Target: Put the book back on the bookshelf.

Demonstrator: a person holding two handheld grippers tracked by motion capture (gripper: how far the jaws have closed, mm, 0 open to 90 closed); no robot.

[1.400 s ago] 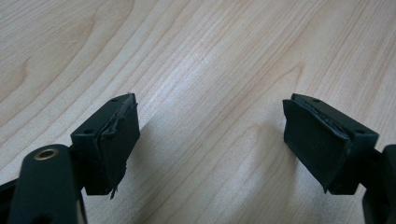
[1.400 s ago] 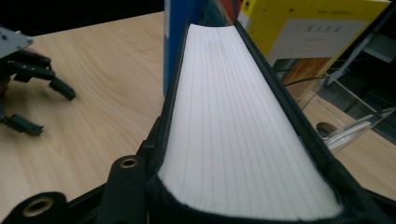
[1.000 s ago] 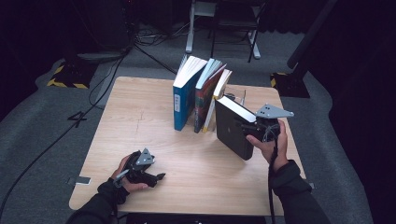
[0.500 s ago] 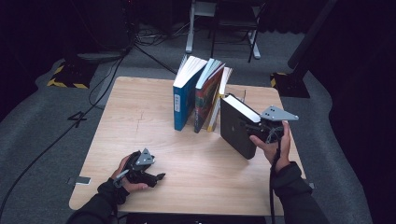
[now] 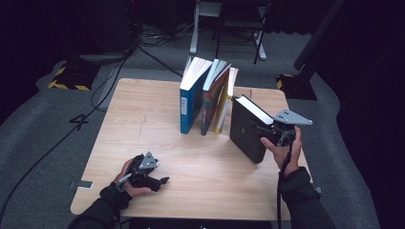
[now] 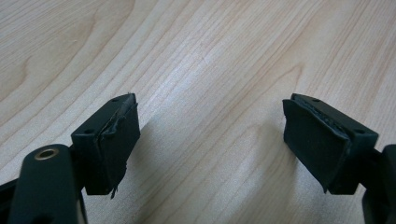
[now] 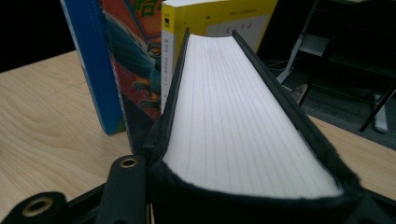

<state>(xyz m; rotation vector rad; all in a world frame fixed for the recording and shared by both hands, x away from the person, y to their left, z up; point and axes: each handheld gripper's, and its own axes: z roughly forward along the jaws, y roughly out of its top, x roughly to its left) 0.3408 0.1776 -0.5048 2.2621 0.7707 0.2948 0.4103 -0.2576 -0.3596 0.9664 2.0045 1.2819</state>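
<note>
At the table's right side, the right gripper clamps a black book upright, just right of three standing books; the left gripper, near left, gapes empty.

high view: above the near edge of the table, looking forward and down, far off | left gripper view: close over the bare wood near the front left corner | right gripper view: tight on the black book, facing the row of books; shared with high view

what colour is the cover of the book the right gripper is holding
Black cover, white page edges; clearest in the high view.
</note>
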